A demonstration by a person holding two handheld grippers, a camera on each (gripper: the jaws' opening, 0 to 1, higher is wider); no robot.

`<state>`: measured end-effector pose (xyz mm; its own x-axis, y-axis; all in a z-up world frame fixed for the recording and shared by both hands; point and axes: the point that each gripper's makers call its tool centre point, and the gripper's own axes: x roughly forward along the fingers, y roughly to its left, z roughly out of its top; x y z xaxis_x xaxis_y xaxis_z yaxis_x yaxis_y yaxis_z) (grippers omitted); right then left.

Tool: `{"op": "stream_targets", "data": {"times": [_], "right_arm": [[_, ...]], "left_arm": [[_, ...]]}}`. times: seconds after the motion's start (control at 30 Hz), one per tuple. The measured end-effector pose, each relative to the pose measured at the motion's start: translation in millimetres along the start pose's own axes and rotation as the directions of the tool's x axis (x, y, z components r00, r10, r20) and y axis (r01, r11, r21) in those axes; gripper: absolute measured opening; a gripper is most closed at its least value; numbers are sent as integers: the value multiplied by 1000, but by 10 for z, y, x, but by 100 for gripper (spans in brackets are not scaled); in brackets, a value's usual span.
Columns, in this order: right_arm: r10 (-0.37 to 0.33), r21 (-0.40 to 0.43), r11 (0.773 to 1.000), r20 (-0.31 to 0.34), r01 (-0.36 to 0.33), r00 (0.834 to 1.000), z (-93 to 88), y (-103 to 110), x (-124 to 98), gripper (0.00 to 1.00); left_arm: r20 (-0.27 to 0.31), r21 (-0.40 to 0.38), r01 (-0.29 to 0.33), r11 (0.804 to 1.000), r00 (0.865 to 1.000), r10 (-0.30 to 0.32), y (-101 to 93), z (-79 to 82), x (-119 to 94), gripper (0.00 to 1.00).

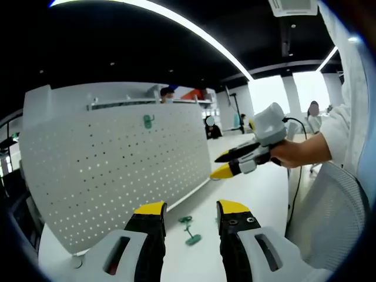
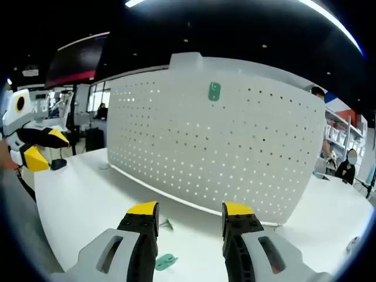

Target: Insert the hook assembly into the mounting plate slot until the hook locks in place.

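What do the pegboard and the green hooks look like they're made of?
Pegboard: probably painted sheet metal, matte white, thin, evenly punched holes; plastic possible. Green hook on the table and the one mounted on the board: likely moulded plastic, uniform teal, dull.

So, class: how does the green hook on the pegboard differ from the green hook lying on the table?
The hook on the pegboard sits mounted high on the upright board; the hook on the table lies loose on the white surface. The mounted one is far from the left gripper; the loose one lies just beyond its jaws. Both are green.
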<state>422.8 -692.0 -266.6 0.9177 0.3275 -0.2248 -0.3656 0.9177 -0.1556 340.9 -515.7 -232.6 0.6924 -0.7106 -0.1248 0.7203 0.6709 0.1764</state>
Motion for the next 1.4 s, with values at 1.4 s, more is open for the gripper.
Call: {"op": "stream_targets", "data": {"times": [1.4], "right_arm": [[71, 116, 992, -245, -44, 967, -745, 92, 84, 34]], "left_arm": [[-24, 9, -228, 974, 973, 229, 625, -97, -517, 52]]}}
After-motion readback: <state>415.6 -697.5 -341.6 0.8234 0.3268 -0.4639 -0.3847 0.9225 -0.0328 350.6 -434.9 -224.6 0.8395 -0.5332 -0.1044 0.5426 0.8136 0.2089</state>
